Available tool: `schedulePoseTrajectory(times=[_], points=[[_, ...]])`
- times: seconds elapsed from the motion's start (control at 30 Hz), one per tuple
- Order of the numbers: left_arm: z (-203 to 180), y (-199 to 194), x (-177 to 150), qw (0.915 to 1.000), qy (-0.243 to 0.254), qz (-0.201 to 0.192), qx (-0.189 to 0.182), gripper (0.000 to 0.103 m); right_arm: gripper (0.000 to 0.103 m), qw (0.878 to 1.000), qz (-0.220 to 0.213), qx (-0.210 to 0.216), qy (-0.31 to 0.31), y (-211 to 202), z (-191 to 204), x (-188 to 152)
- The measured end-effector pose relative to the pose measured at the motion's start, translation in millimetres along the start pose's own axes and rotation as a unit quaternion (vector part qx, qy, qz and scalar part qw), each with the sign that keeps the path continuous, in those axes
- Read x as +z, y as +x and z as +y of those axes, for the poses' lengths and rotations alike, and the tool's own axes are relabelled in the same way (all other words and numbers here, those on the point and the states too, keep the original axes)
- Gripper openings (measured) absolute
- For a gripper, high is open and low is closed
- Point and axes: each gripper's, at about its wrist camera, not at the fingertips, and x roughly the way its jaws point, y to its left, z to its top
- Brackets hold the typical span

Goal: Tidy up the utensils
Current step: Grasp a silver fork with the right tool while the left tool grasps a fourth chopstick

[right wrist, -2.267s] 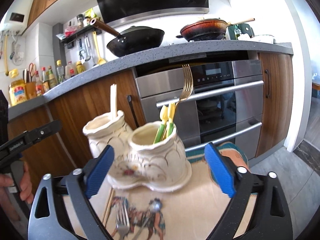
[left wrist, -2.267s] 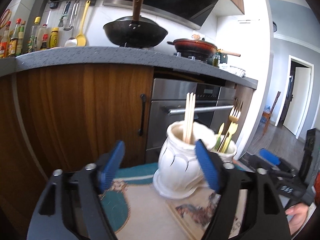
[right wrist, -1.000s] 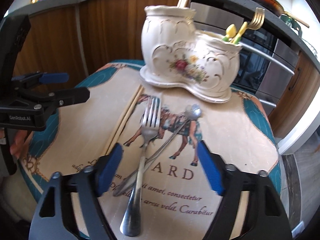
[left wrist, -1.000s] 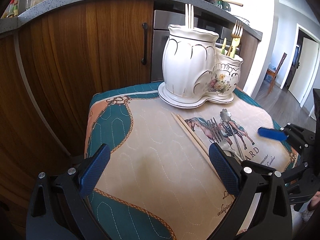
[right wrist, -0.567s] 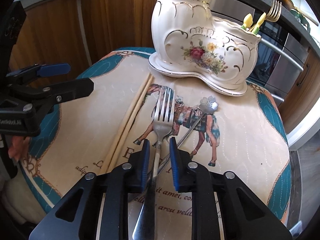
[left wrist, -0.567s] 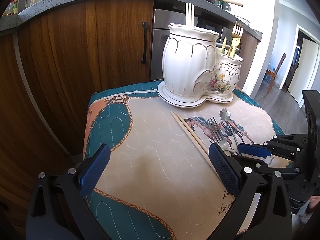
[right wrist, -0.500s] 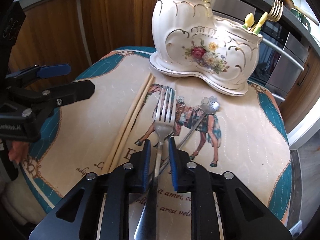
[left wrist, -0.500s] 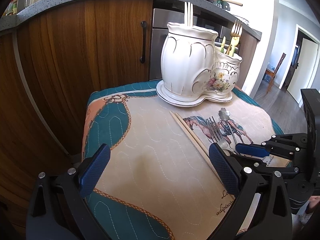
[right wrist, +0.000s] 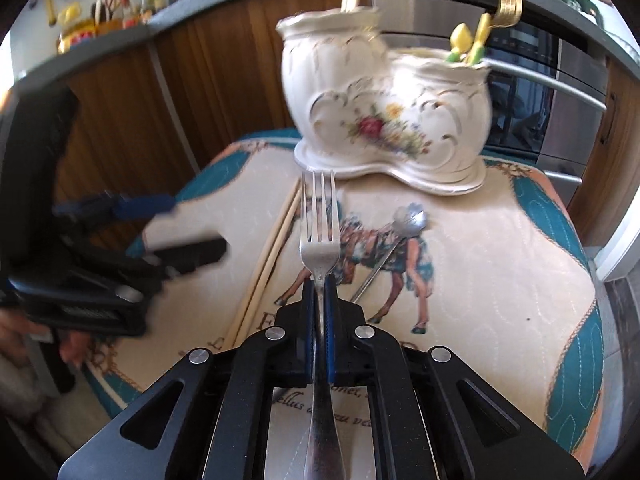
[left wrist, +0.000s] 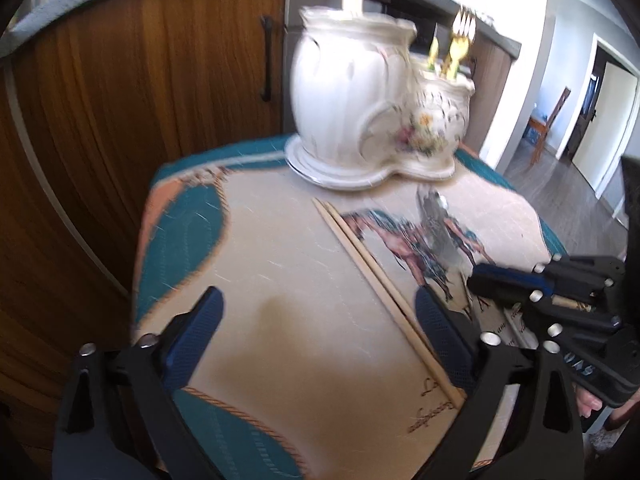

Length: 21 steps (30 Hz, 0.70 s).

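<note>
Now the right gripper (right wrist: 319, 280) is closed on the fork (right wrist: 320, 240), pads pinching the neck just below the tines, at the lower centre of the right wrist view. The tines point up the frame toward the holder (right wrist: 390, 120); the handle runs back under the gripper body. Whether the fork is clear of the cloth (right wrist: 500, 260) cannot be told.

Handling judgement: the fork is stiff polished metal, light, likely slippery between flat pads. A grip at the neck leaves the long handle free to swing, so a hold nearer the middle would be steadier.

The left gripper (left wrist: 316, 320) is wide open and empty, low in the left wrist view, hovering over bare cloth. The chopsticks (left wrist: 376, 280) lie diagonally just beside its right pad. They look thin, light and prone to roll; take both together near the middle.

A spoon (right wrist: 400, 236) lies flat to the right of the fork, bowl toward the holder.

The holder sits at the upper centre of both views, on the far edge of the surface: glazed ceramic, probably heavy and fragile. Its tall pot has chopsticks in it; its low pot has a gold fork (right wrist: 508, 0).
</note>
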Motion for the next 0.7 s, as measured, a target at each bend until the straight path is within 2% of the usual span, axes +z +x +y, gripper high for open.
schedulePoseTrajectory(times=[0.07,0.13,0.2,0.27,0.37,0.47,0.53,0.6,0.7], points=[[-10,11,0,0.9997,0.008,0.021,0.003,0.075,0.006,1.0,-0.011,0.001,0.003,-6,-3,2],[-20,21,-1,0.9989,0.021,0.04,0.016,0.059,0.006,1.0,-0.019,-0.003,0.0,-9,-2,2],[-25,23,0,0.9988,0.021,0.039,0.02,0.056,0.006,1.0,-0.022,-0.001,0.001,-12,-4,0],[-27,26,1,0.9986,0.019,0.046,0.019,0.046,0.006,1.0,-0.023,0.001,0.004,-15,-6,-1],[-27,30,6,0.9982,0.013,0.053,0.025,0.044,0.006,1.0,-0.028,0.002,0.006,-21,-11,-4],[-26,31,11,0.9977,0.015,0.059,0.03,0.033,0.006,0.999,-0.031,0.005,0.013,-20,-13,-3],[-27,33,14,0.9975,0.016,0.067,0.018,0.014,0.006,0.999,-0.033,0.006,0.012,-21,-12,-3],[-31,29,12,0.9966,0.037,0.07,0.021,0.009,0.006,0.999,-0.04,0.007,0.01,-25,-13,-3],[-29,20,2,0.9956,0.056,0.076,0.004,0.009,0.006,0.999,-0.049,0.007,0.013,-31,-15,-2]])
